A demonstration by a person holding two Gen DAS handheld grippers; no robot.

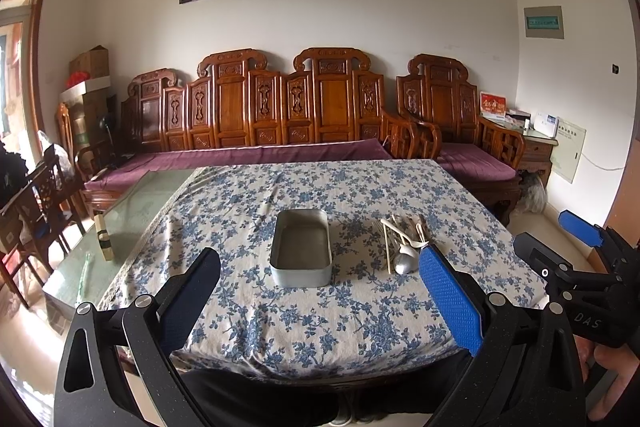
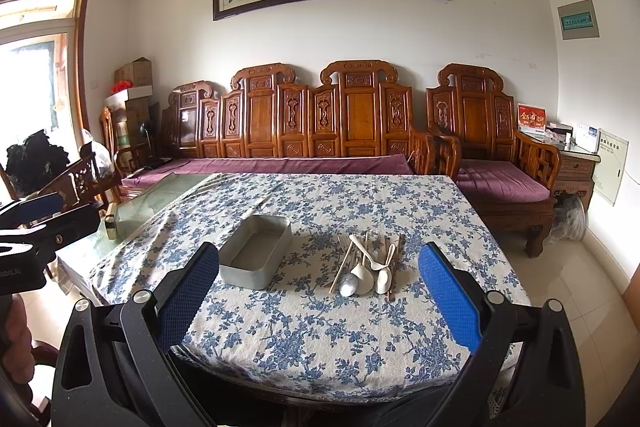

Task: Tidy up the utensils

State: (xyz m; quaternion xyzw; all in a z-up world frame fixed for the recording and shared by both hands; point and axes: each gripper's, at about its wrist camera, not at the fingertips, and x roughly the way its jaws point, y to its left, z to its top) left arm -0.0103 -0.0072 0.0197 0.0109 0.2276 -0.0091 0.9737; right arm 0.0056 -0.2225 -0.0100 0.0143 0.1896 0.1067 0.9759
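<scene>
An empty rectangular metal tin [image 1: 300, 277] [image 2: 244, 277] stands mid-table on the blue floral cloth. To its right lies a pile of utensils [image 1: 404, 239] [image 2: 368, 263]: a metal spoon [image 2: 348, 285], white ceramic spoons [image 2: 383, 279], pale chopsticks [image 1: 386, 243] and a fork [image 1: 378, 225]. My left gripper [image 1: 320, 253] hovers open over the near table edge, facing the tin. My right gripper [image 2: 319, 251] is open too, held near the edge facing the pile. Each shows in the other's view: the right gripper [image 1: 560, 239] off the table's right side, the left gripper [image 2: 60, 215] at the left. Neither holds anything.
The cloth-covered table [image 1: 360, 339] continues left as bare glass [image 1: 132, 211], where a small wooden block [image 1: 105, 239] stands. A carved wooden sofa [image 1: 280, 115] lines the far wall and dark chairs [image 1: 44, 195] crowd the left. Tiled floor [image 2: 580, 307] lies right.
</scene>
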